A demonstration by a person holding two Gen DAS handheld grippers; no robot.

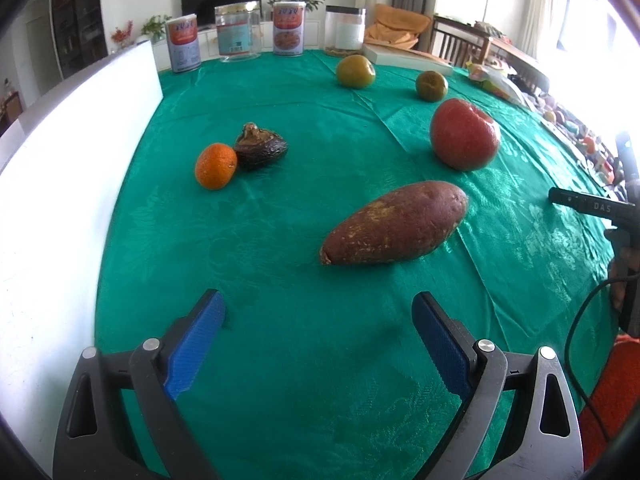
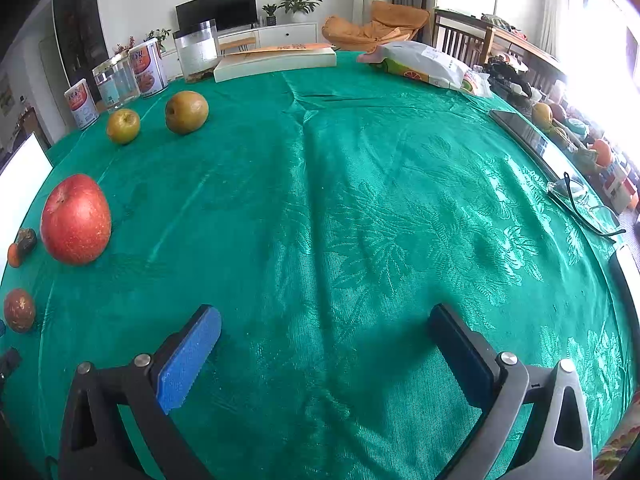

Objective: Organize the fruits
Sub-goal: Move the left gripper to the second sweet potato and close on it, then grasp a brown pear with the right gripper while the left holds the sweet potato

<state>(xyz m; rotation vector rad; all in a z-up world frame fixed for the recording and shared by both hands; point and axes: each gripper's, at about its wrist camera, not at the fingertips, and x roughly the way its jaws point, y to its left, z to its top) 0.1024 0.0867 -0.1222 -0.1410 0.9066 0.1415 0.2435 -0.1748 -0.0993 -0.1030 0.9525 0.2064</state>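
Observation:
On the green tablecloth [image 1: 320, 340] lie a sweet potato [image 1: 394, 229], a red apple [image 1: 464, 134], a small orange [image 1: 215, 166] touching a dark shrivelled fruit [image 1: 260, 147], and two yellow-green pears [image 1: 355, 71] [image 1: 431, 85]. My left gripper [image 1: 318, 314] is open just short of the sweet potato, holding nothing. My right gripper [image 2: 326, 326] is open over bare cloth. The right wrist view shows the apple [image 2: 76, 219] at its left, both pears [image 2: 187, 112] [image 2: 123, 126] farther back, and the sweet potato's end [image 2: 19, 310] at the edge.
Tins and clear jars [image 1: 238, 32] line the table's far edge, beside a flat white box [image 2: 276, 64]. A white board [image 1: 60, 184] stands on the left. A snack bag [image 2: 426, 65], a tablet [image 2: 532, 136] and glasses [image 2: 580, 204] lie on the right.

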